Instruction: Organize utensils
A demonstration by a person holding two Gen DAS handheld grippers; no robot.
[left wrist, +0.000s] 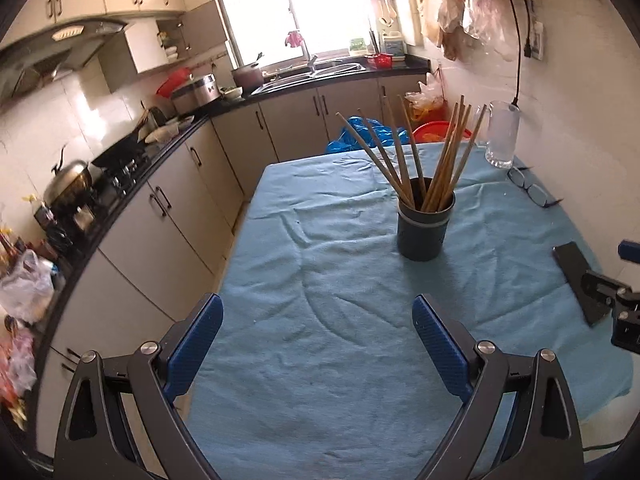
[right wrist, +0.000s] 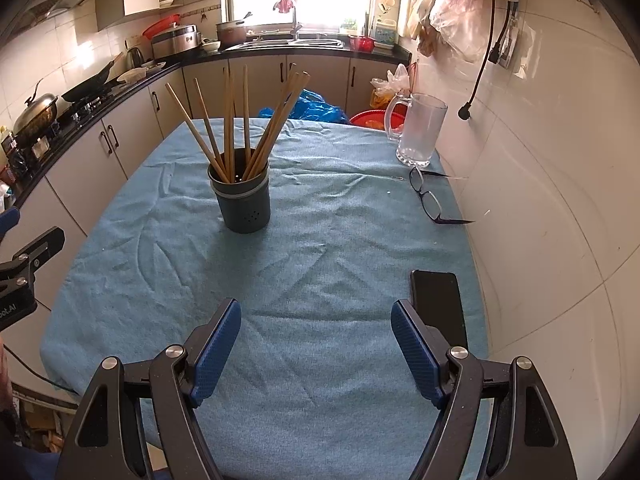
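Note:
A dark round utensil holder (left wrist: 425,227) (right wrist: 244,202) stands upright on the blue tablecloth (left wrist: 320,280) (right wrist: 312,264). Several wooden chopsticks (left wrist: 432,156) (right wrist: 240,128) stick out of it, fanned apart. My left gripper (left wrist: 318,312) hovers open over the near cloth, well short of the holder, with nothing between its blue pads. My right gripper (right wrist: 316,316) is open too, over the near middle of the cloth, and holds nothing. In the left wrist view the right gripper's body (left wrist: 624,312) shows at the right edge; the left gripper's body (right wrist: 20,276) shows at the left edge of the right wrist view.
A black phone (left wrist: 580,280) (right wrist: 438,300) lies near the right fingers. Spectacles (left wrist: 530,188) (right wrist: 430,198) and a glass mug (left wrist: 502,136) (right wrist: 418,130) sit by the white wall (right wrist: 540,200). Kitchen counters (left wrist: 132,172) with a stove run along the left; the table's edge drops off there.

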